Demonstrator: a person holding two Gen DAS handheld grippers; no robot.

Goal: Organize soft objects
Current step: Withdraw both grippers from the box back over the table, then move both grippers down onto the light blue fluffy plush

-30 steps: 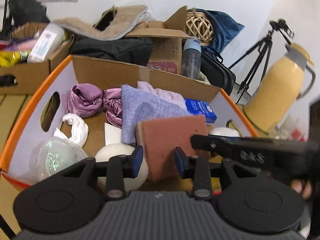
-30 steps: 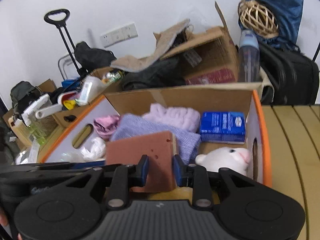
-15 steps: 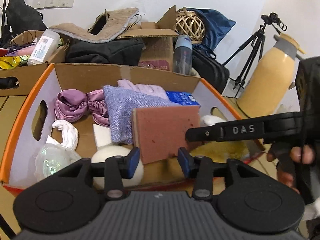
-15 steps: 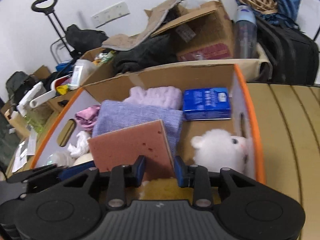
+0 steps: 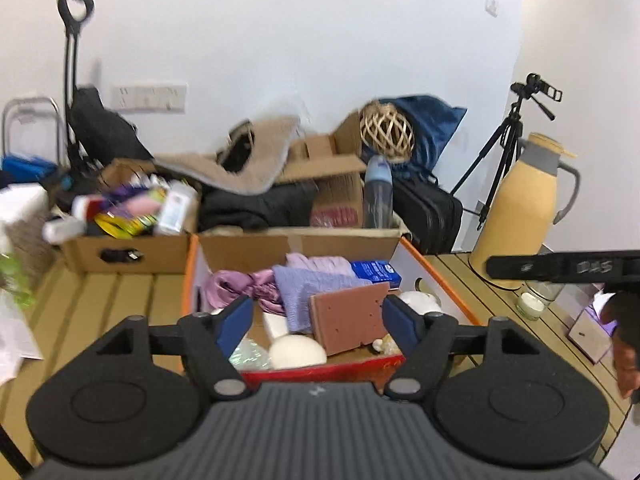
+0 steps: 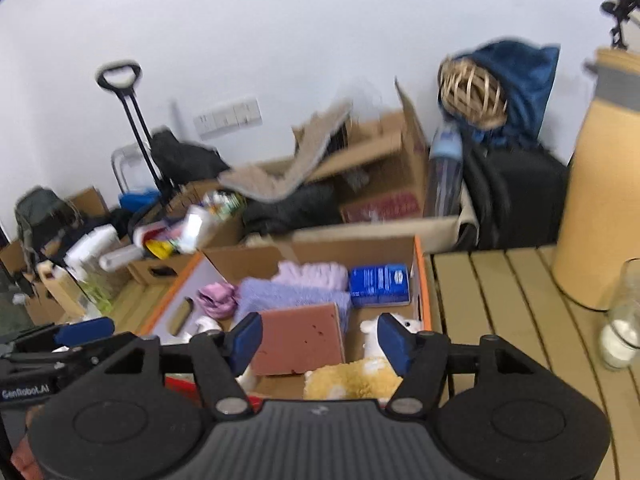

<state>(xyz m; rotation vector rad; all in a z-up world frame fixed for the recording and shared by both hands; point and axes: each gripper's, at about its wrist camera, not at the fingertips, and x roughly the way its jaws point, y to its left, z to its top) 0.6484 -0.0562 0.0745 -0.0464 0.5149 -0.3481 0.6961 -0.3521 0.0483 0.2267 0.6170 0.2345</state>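
Your left tool (image 5: pixel 318 322) and right tool (image 6: pixel 318 338): jaws opening, nothing gripped, both above box (image 5: pixel 434 276). Pink sponge (image 5: pixel 350 318) leans inside box against purple towel (image 5: pixel 310 286), box on worktop (image 6: pixel 500 280).

Sponge (image 5: pixel 348 320) in box (image 5: pixel 436 280), before towel (image 5: pixel 312 284)

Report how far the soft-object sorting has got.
Done: the reddish-brown sponge slab, lilac knit cloth and white plush toy lie in the orange-edged cardboard box. In hand: nothing; left gripper and right gripper jaws are opening, empty. Left: unclear.
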